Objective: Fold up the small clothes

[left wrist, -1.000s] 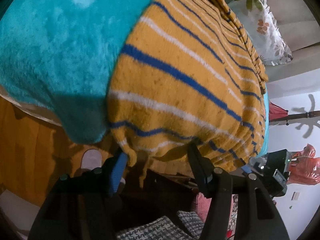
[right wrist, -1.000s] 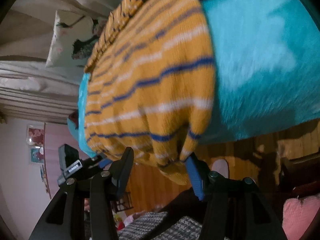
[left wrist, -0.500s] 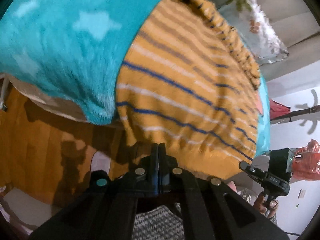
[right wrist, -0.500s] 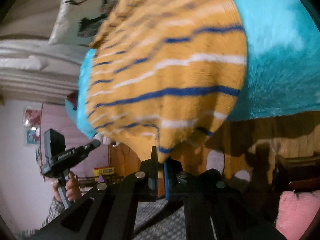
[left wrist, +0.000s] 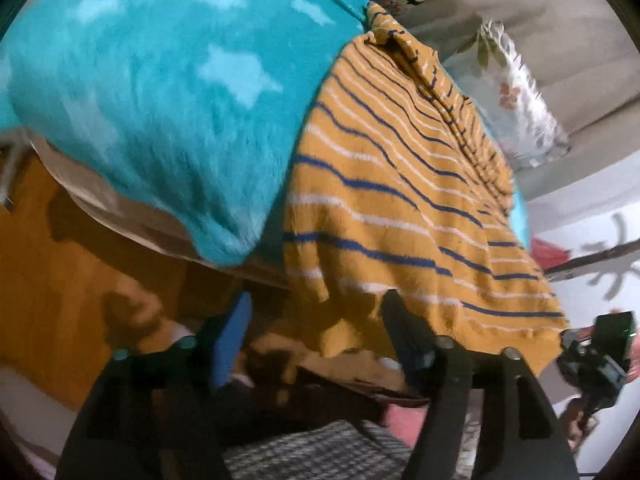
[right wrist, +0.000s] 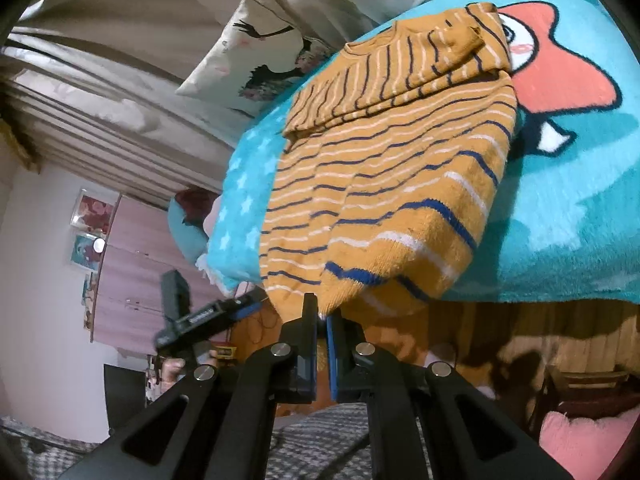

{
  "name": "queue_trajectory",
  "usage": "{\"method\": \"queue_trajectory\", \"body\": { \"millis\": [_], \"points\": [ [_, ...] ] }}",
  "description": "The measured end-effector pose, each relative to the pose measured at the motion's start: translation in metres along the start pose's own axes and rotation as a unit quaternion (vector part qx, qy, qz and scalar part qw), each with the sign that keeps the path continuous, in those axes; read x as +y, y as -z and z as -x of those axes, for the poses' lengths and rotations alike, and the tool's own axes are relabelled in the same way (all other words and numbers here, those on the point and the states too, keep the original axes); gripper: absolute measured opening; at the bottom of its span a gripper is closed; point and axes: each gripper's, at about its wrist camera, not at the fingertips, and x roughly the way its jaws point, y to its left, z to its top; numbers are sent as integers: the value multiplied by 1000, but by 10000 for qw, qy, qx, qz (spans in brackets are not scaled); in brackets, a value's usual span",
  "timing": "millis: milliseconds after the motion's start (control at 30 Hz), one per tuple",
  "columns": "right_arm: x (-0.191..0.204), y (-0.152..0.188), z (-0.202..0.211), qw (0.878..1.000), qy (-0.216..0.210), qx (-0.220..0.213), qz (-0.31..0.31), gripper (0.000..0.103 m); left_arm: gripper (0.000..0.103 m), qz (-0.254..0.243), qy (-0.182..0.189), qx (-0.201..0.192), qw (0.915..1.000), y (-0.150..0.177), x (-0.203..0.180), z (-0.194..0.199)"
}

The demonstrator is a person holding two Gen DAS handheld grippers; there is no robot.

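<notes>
A mustard sweater with blue and white stripes lies on a teal star blanket, its hem hanging over the bed's edge. In the right wrist view the sweater has its sleeves folded across the chest. My left gripper is open, its fingers on either side of the hanging hem corner, not closed on it. My right gripper is shut on the hem's other corner. The left gripper also shows in the right wrist view.
The blanket bears a cartoon face with a red patch. Floral pillows and a bird-print pillow lie at the bed's far side. A wooden bed frame runs below the blanket. A pink cushion sits low right.
My left gripper was shut at the hem half a second ago and now stands open. My right gripper stays shut on the hem, and both have drawn back from the bed.
</notes>
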Motion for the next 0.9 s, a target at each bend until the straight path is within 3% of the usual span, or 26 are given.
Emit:
{"method": "queue_trajectory", "body": {
  "millis": [133,267,300,333,400,700,900],
  "points": [
    [9,-2,-1,9998,170,122,62,5,77,189,672,50,9975,4,6,-17],
    [14,-4,-1,9994,271,202,66,5,76,142,988,87,9950,4,1,-30],
    [15,-5,-1,9992,316,221,87,5,68,130,1083,120,9940,4,-1,-33],
    [15,-5,-1,9991,356,226,107,5,38,134,1155,155,9931,4,-3,-32],
    [16,-5,3,9989,402,194,133,5,9,188,1232,231,9919,5,-5,-29],
    [11,-14,21,9995,251,-190,37,5,9,17,1100,-225,9937,-11,-40,37],
    [17,-55,27,9990,63,-427,67,5,9,-354,1025,-490,9929,-64,-89,60]
  ]
}}
